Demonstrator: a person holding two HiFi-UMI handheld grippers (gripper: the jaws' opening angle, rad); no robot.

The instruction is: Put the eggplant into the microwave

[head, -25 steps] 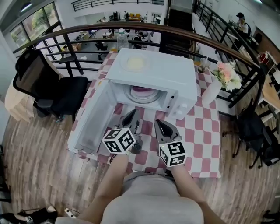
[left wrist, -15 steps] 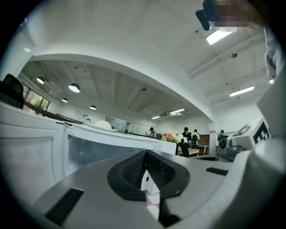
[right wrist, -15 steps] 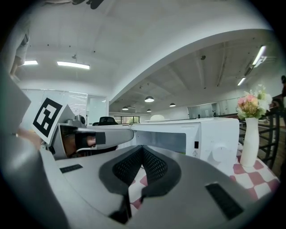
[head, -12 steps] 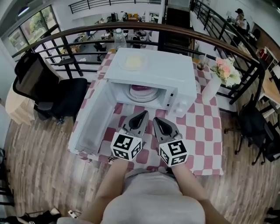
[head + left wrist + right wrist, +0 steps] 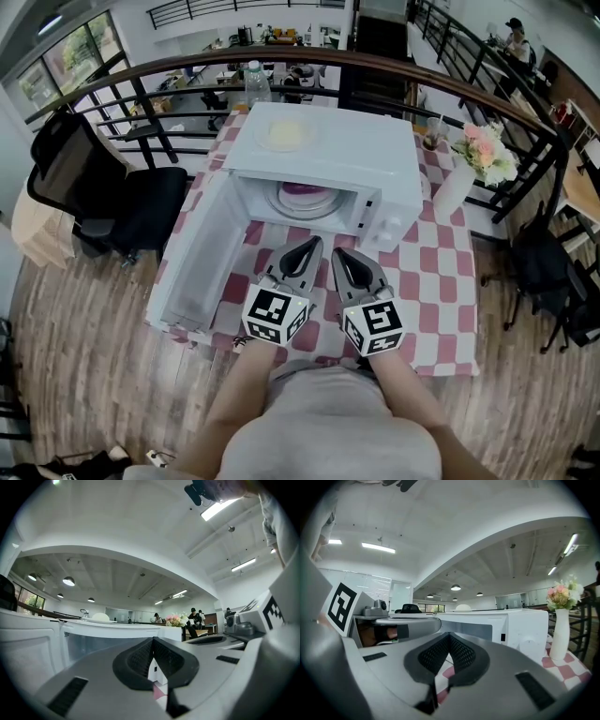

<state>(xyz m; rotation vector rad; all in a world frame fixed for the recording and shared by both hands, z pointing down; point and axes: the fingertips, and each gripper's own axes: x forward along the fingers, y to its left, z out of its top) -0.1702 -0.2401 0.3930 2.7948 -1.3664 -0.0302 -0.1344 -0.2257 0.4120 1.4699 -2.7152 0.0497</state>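
The white microwave [image 5: 328, 159] stands on the checkered table [image 5: 431, 291] with its door [image 5: 197, 258] swung wide open to the left. Inside, the purple eggplant [image 5: 302, 190] lies on the round turntable plate [image 5: 323, 205]. Both grippers hover side by side in front of the opening, pointing at it. My left gripper [image 5: 307, 246] is shut and holds nothing; its jaws meet in the left gripper view [image 5: 152, 641]. My right gripper [image 5: 343, 255] is also shut and holds nothing [image 5: 449, 637].
A pale plate [image 5: 284, 134] rests on the microwave's top. A white vase of flowers [image 5: 483, 159] stands at the table's right, a water bottle [image 5: 255, 82] behind the microwave. A black chair [image 5: 103, 187] is to the left, and a curved railing [image 5: 187, 66] runs behind.
My left gripper has shifted right and rolled, so it now sits close beside the right gripper. The right gripper has stayed put.
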